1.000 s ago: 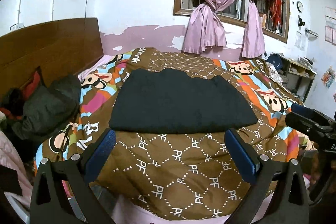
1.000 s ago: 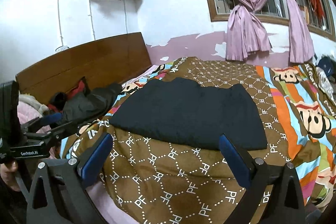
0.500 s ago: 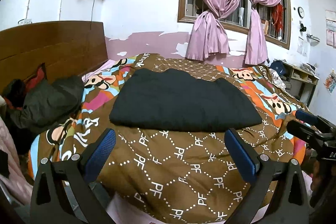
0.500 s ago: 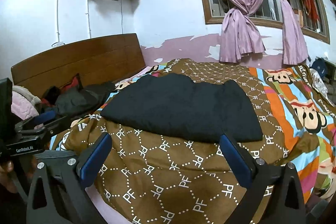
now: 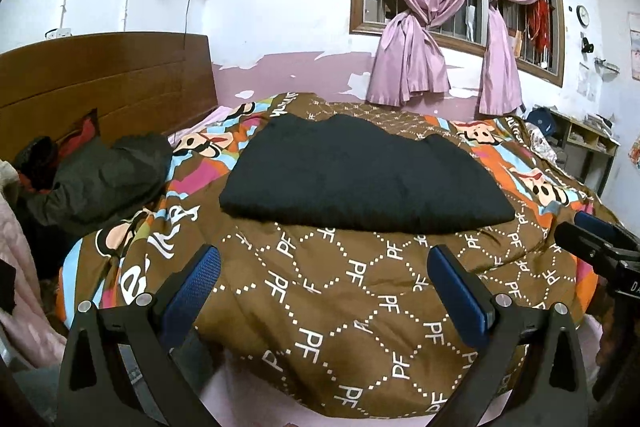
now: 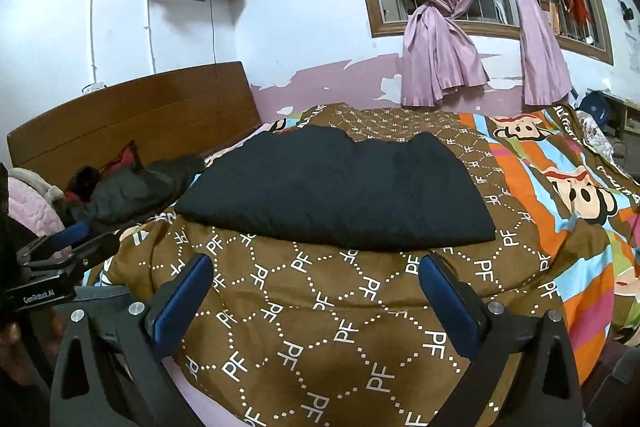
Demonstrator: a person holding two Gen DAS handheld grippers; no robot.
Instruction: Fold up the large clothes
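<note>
Both claws, the left gripper (image 5: 324,283) and right gripper (image 6: 312,291), gape wide and hold nothing, hovering short of the black garment (image 5: 360,175) lying flat mid-bed. Risk: a low pinch could snag the brown quilt (image 5: 320,307) beneath, dragging both together.

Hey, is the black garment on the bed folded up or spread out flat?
Folded: the black garment lies as a compact, thick-edged block on the quilt, no sleeves showing. Both grippers are open and clear of it.

White walls (image 5: 288,7), pink curtains (image 5: 416,59), wood headboard (image 5: 104,79), patterned bedspread (image 5: 340,287).
</note>
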